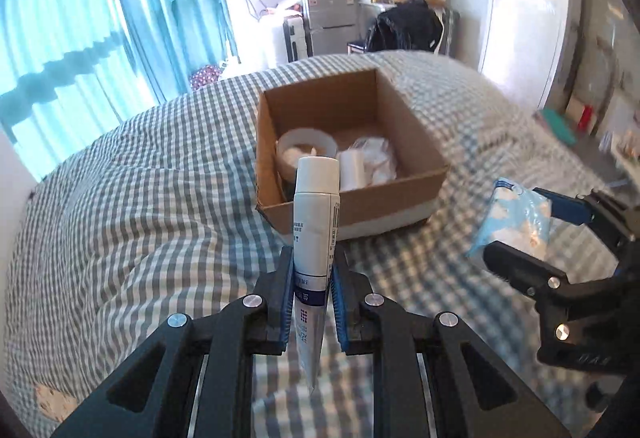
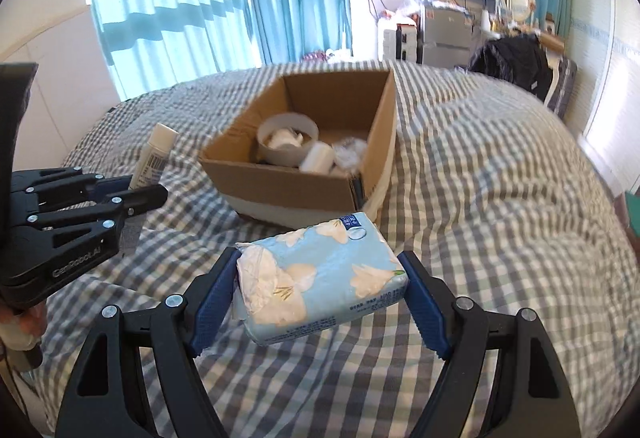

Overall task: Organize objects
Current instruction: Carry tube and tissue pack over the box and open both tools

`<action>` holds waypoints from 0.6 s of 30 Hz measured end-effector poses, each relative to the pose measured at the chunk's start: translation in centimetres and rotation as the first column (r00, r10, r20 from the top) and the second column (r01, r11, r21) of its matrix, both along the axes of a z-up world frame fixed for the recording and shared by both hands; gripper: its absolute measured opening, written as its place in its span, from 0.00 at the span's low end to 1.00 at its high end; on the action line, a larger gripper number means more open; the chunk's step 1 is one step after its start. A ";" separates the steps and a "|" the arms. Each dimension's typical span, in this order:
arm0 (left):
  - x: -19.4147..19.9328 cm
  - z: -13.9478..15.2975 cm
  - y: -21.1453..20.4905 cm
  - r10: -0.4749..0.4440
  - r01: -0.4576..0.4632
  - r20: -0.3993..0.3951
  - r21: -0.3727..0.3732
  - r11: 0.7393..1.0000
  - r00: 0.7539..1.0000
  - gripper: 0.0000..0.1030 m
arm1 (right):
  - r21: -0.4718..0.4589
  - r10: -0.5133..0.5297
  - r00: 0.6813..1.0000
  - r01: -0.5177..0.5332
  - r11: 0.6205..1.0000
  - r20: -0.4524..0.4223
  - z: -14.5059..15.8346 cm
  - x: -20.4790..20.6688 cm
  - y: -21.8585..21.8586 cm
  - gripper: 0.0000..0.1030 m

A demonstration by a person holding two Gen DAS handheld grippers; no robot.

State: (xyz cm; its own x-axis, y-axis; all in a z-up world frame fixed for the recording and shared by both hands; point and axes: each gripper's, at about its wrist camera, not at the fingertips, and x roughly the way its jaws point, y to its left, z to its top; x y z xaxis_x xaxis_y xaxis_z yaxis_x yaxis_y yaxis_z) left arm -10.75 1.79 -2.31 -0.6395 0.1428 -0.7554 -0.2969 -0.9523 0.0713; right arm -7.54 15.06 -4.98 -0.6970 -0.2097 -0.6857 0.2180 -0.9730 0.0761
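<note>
Left wrist view: the left gripper (image 1: 312, 274) is clamped narrowly on a white tube (image 1: 316, 213), cap pointing toward the cardboard box (image 1: 400, 197) just beyond.

Right wrist view: the right gripper (image 2: 320, 290) – spread wide – pinches a tissue pack (image 2: 324, 278) above the checked bedspread (image 2: 500, 197), near the box.

White tube (image 1: 316, 213) upright, blue floral tissue pack (image 2: 320, 274) level (both held), near open cardboard box (image 2: 280, 181).
</note>
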 end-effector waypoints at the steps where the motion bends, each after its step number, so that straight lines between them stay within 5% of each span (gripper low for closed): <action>1: 0.5 1.1 -0.3 0.013 -0.013 -0.012 0.015 1.000 1.000 0.16 | 0.003 0.008 1.000 -0.008 1.000 -0.019 1.0 0.4 -0.1 0.76; 12: 0.1 12.0 -0.3 0.027 -0.006 -0.142 0.142 0.990 0.990 0.16 | 0.056 0.075 0.972 -0.064 0.996 -0.221 12.8 -0.3 -1.2 0.76; 18: -5.1 13.7 1.0 0.019 -0.004 -0.129 0.116 0.993 0.991 0.16 | 0.021 0.081 0.964 -0.079 0.997 -0.253 15.8 -5.6 -1.7 0.76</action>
